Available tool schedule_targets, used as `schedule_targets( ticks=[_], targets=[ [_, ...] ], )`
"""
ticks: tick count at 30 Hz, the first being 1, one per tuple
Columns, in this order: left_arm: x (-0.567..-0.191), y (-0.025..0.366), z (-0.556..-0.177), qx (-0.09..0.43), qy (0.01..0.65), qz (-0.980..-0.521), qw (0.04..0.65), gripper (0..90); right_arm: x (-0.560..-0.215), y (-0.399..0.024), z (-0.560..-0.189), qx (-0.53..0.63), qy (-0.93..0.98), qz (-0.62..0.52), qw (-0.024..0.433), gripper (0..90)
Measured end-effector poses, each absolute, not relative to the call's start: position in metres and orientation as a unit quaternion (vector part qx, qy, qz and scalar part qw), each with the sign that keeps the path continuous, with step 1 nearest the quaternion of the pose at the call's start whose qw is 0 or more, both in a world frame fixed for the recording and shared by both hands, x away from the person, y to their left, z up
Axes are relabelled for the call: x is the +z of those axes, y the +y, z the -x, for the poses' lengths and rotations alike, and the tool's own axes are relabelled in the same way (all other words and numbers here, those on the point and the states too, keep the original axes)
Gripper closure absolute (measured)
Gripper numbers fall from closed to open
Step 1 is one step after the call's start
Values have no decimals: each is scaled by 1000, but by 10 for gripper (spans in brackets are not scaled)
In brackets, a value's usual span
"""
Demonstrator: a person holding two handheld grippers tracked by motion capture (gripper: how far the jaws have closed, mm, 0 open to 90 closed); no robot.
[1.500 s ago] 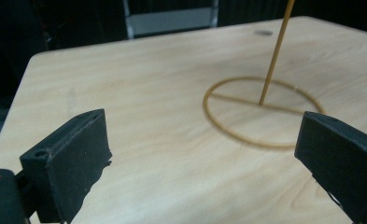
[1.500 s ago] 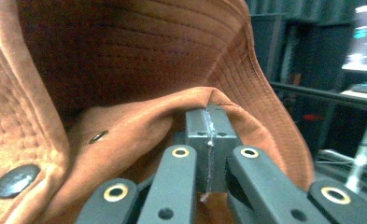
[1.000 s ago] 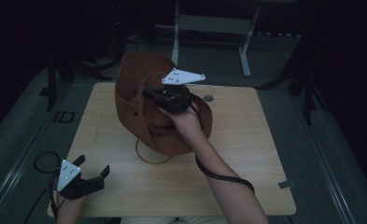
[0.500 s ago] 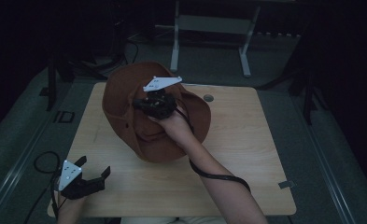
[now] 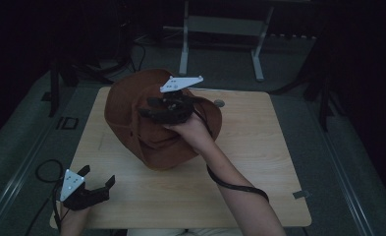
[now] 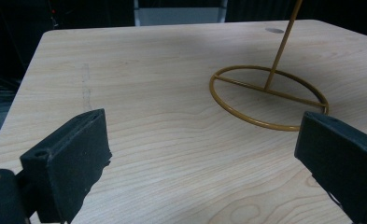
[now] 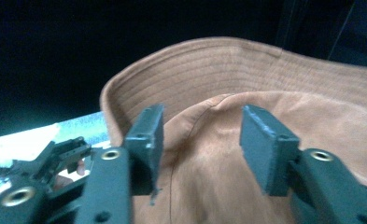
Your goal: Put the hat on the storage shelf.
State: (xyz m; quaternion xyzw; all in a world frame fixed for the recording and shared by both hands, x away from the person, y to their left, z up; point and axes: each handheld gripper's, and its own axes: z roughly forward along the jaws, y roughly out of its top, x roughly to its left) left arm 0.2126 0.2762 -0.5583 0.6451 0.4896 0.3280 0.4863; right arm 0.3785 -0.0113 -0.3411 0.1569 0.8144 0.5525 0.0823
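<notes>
A brown brimmed hat (image 5: 131, 113) stands raised over the middle of the wooden table (image 5: 259, 162). My right gripper (image 5: 149, 110) rests on its crown, pointing left. Its jaws have just been opening, and in the right gripper view (image 7: 202, 140) the pads stand apart with the hat's (image 7: 228, 74) crown fabric between them, unpressed. A gold wire stand (image 6: 246, 85), a ring base with an upright rod, shows ahead of my left gripper (image 6: 202, 158). That left gripper (image 5: 98, 175) sits open and empty at the table's near left corner.
A small round hole (image 5: 219, 103) marks the table's far side. A white metal frame (image 5: 185, 44) stands on the floor behind the table. A cable (image 5: 239, 187) trails from the right forearm across the tabletop. The surroundings are dark.
The right hand carried the hat left and lower, so it now covers the stand's ring. The right jaws, shut on the hat before, now stand apart. The left gripper has not moved.
</notes>
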Motion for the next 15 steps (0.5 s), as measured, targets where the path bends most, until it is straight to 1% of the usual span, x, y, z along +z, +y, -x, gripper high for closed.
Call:
schedule_targets(
  ticks=[2,3,9,15],
  targets=[
    [-559,275,-213,327,488,-647,486,37,-336,-20,-376,557,811,-153,95,439],
    [-559,275,-213,327,487,-647,486,37,-333,-27,-374,564,806,-153,93,415],
    [-560,271,-214,327,482,-655,482,37,-323,-48,-368,566,805,-155,93,375],
    [-561,270,-215,325,483,-655,482,38,-324,-75,-361,567,802,-156,99,340]
  ],
)
